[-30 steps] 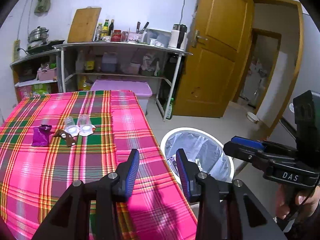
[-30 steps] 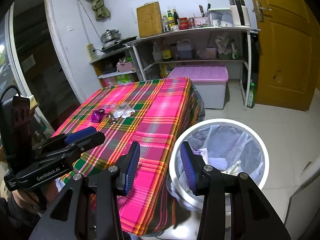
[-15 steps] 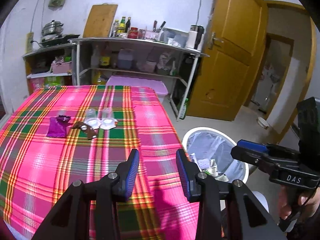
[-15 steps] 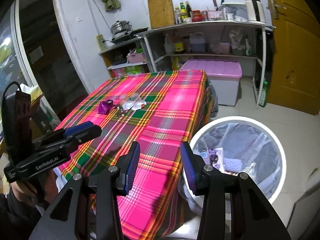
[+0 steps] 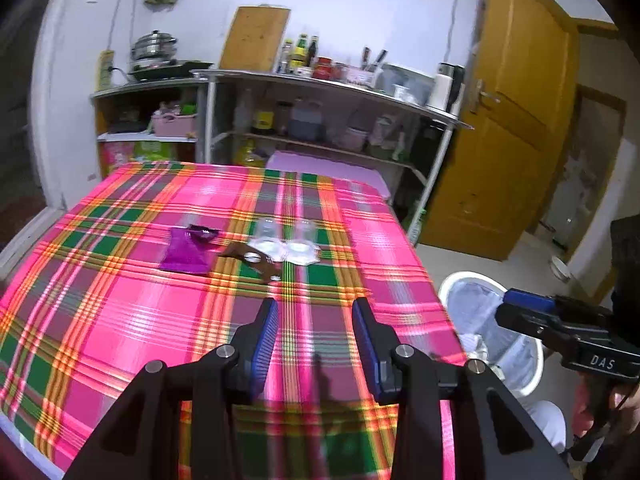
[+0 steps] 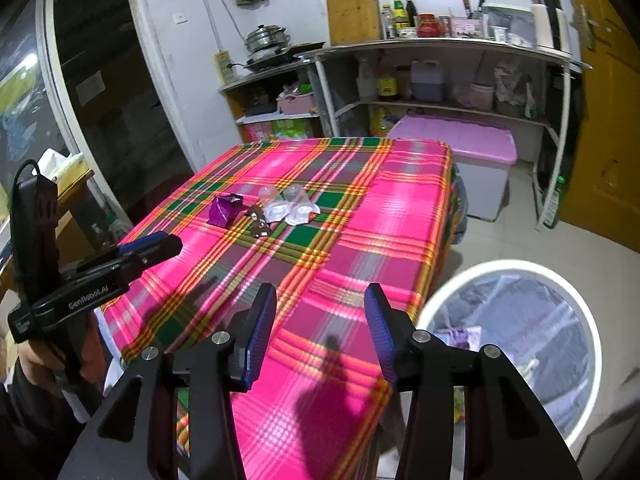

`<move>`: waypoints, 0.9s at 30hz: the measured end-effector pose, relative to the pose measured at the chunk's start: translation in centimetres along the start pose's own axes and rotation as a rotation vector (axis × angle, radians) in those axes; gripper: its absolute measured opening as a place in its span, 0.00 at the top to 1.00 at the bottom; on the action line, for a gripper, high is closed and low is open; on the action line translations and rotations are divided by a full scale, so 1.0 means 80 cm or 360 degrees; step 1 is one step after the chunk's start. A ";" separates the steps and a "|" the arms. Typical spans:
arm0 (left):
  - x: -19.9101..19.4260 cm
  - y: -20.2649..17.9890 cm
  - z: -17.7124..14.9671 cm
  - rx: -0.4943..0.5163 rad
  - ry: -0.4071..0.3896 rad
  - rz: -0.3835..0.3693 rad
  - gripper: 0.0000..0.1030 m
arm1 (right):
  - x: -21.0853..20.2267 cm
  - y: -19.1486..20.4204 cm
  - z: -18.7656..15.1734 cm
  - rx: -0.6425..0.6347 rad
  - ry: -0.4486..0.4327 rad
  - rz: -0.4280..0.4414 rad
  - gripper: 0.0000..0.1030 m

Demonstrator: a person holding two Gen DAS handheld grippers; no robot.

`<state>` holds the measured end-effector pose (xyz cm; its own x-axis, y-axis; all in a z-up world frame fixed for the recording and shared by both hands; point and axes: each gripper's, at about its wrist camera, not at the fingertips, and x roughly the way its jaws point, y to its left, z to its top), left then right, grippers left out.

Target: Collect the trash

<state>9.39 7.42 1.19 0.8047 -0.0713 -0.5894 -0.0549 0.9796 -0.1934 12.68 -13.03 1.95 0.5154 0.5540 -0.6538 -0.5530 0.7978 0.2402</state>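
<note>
My left gripper (image 5: 315,312) stands parted and empty, while my right gripper (image 6: 320,300) has just been opening, nothing between its fingers.

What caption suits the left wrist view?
Empty left gripper open above plaid tablecloth, facing purple wrapper, brown wrapper, clear cups.

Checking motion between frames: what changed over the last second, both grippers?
Both grippers swung from over the white bin toward the table, so the trash sits nearer centre. The left gripper is open and empty. The right gripper has just been opening, nothing between its jaws. Nothing grabbed or released. Purple wrapper, brown wrapper and two clear cups lie where they were.
</note>
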 end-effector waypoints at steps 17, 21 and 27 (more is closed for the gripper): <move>0.058 0.103 0.030 -0.0099 0.0058 0.0223 0.58 | 0.083 0.022 0.061 -0.0101 0.0063 0.0062 0.49; 0.080 0.121 0.040 -0.0116 0.0081 0.0224 0.52 | 0.107 0.027 0.074 -0.0117 0.0084 0.0061 0.49; 0.113 0.140 0.052 -0.0119 0.0134 0.0233 0.51 | 0.142 0.028 0.093 -0.0137 0.0109 0.0054 0.49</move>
<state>18.52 18.52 -3.05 0.7324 0.0527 -0.6788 -0.2144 0.9641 -0.1565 22.18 -3.15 0.42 0.4512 0.5607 -0.6943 -0.6253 0.7537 0.2024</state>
